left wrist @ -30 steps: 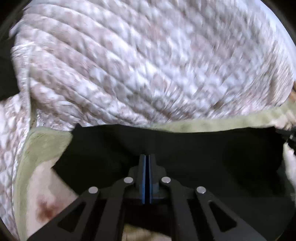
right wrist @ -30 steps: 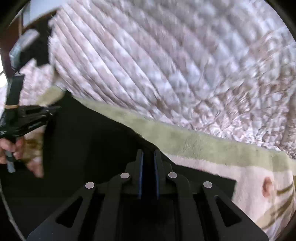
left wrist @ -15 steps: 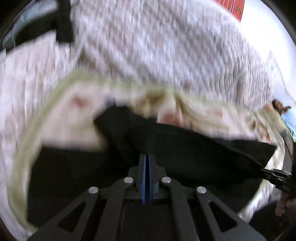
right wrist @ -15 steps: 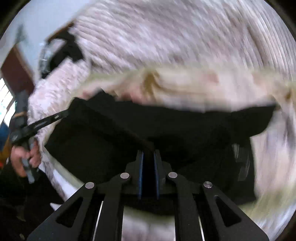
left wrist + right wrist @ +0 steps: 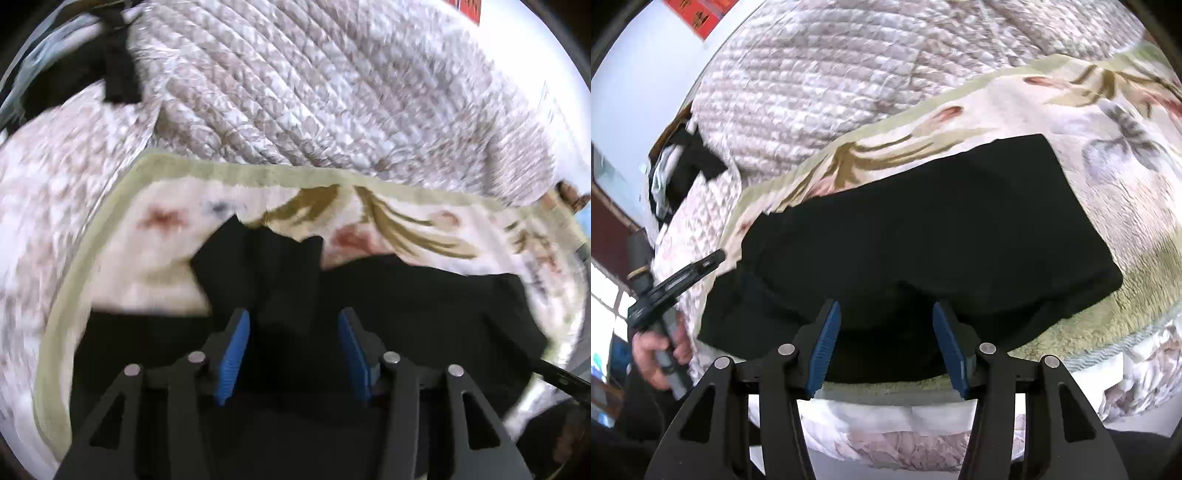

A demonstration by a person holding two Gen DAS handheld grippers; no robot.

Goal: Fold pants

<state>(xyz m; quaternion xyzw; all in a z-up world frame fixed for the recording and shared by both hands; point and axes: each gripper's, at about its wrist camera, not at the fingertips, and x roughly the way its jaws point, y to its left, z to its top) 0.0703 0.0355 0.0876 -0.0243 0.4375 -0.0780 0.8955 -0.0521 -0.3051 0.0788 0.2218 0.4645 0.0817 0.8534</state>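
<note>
Left wrist view blurred, black pants [image 5: 369, 306] partly cut off behind both gaping, empty tongs [image 5: 293, 350] [image 5: 886, 343].

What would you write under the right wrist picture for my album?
Open right hand-held gripper over folded black pants lying on a flowery blanket, with the left hand-held gripper off to the side.

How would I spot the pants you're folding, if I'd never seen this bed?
Start at the bed's big quilted cover, then find the flowered blanket with a green border spread over it. The pants lie on that blanket: a flat, plain black slab, the only unpatterned cloth there.
</note>
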